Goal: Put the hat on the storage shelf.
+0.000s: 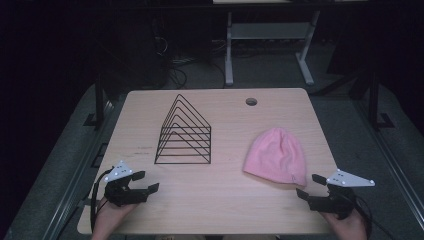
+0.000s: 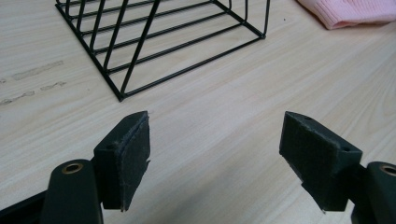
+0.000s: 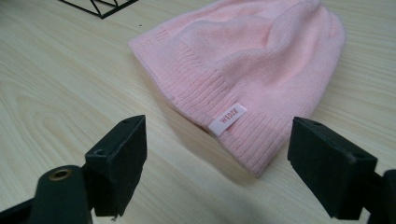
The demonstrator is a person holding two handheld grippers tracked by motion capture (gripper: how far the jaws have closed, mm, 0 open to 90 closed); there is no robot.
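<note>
Soft pink knitted hat (image 1: 276,156) lies flat on light wooden worktop (image 1: 225,200), near right claw (image 1: 310,186), jaws apart, aimed at ribbed brim, probably for pinch. Left claw (image 1: 146,182) apart, empty, facing black wire rack (image 1: 184,133).

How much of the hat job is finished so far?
Nothing looks done yet. The pink hat lies flat on the table, apart from the black wire rack. Both tools are open and hold nothing: the right tool sits just short of the hat's ribbed edge, while the left tool waits near the rack's front corner. Grabbing the hat, probably with the right tool, is all still to come.
</note>
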